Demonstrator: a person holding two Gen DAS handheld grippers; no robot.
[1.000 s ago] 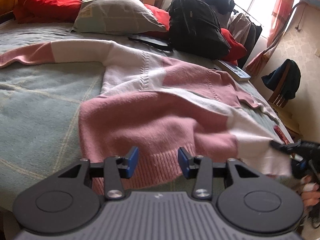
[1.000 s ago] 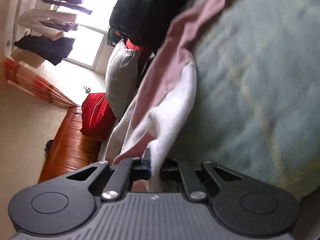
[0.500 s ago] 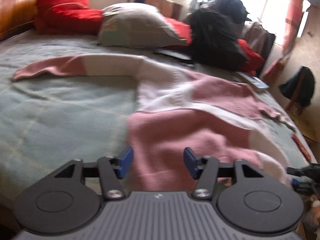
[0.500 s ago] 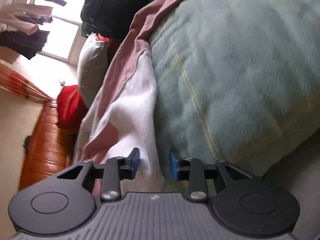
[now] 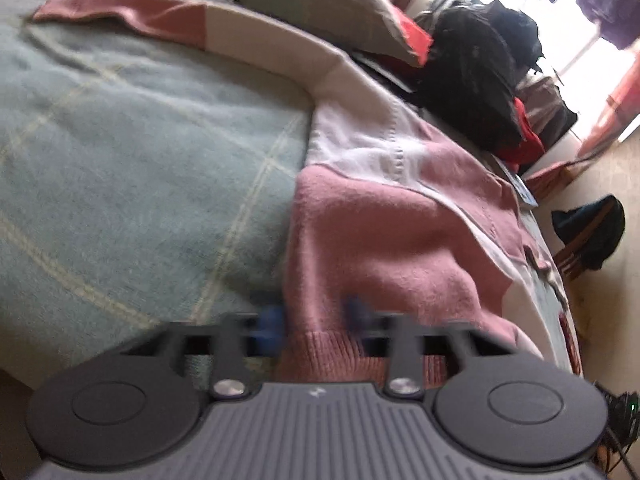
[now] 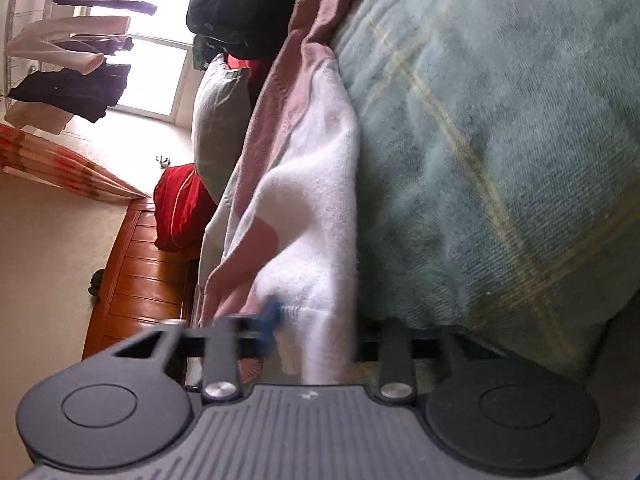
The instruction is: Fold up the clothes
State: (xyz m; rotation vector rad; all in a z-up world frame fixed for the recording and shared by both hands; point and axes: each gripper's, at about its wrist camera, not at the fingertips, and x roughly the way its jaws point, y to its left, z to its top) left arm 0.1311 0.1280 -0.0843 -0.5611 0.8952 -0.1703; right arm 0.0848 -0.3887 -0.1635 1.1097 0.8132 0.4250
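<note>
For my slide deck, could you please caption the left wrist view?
Left gripper, fingers open, straddles the ribbed hem of a pink-and-white sweater spread on a green plaid blanket.

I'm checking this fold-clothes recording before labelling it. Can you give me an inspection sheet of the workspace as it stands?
Surface: bed with a pale green checked blanket, rumpled.
Job's things: pink and white sweater spread on the blanket, one sleeve stretched out toward the pillow.
Clutter: grey pillow, black backpack, red cushion.
Grippers: left gripper open, jaws astride the sweater's ribbed hem; right gripper open around the white edge of the sweater; both blurred.
Cables: dark wires at the left view's lower right edge.
Surroundings: hanging clothes by a bright window, wooden headboard.
</note>
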